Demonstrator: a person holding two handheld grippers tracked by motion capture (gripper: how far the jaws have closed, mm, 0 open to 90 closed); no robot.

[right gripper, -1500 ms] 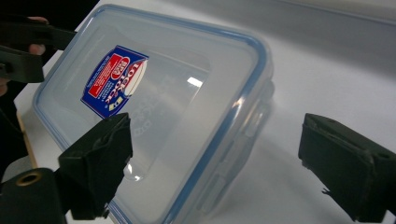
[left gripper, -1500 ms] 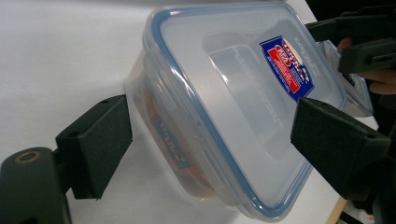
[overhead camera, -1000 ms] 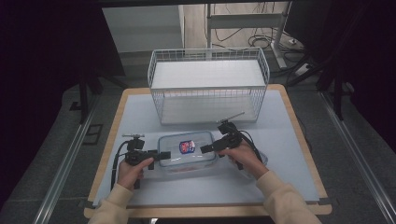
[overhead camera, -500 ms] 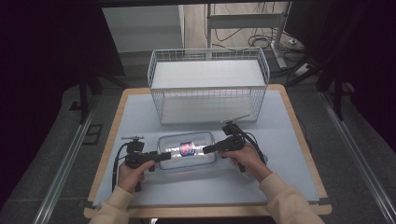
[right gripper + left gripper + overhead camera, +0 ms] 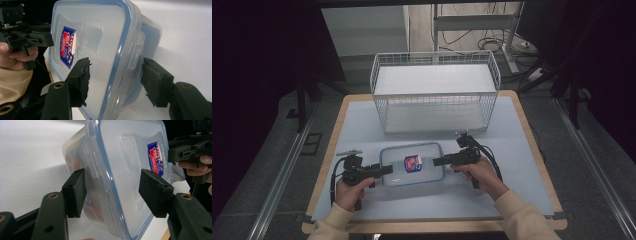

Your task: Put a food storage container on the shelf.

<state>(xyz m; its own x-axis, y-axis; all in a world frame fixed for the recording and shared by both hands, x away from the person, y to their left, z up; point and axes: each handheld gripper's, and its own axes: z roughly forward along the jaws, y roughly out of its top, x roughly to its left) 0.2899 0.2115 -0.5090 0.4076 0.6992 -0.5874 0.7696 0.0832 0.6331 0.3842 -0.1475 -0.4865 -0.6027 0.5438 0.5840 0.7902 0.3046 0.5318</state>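
The clear plastic container (image 5: 413, 164) with a blue-rimmed lid lies flat on the surface (image 5: 362, 115), in front of the white wire basket (image 5: 434, 90), between the two hands. The left tool (image 5: 112, 195) and the right tool (image 5: 115, 80) each straddle one short end, one jaw over the lid and one under the base; both have just been closing. The pads look near or touching the plastic, but a firm grip I cannot confirm. The box seems stiff and light, with smooth, slippery walls. The ends near the clip flaps are the good place to hold, squeezing evenly from both sides.
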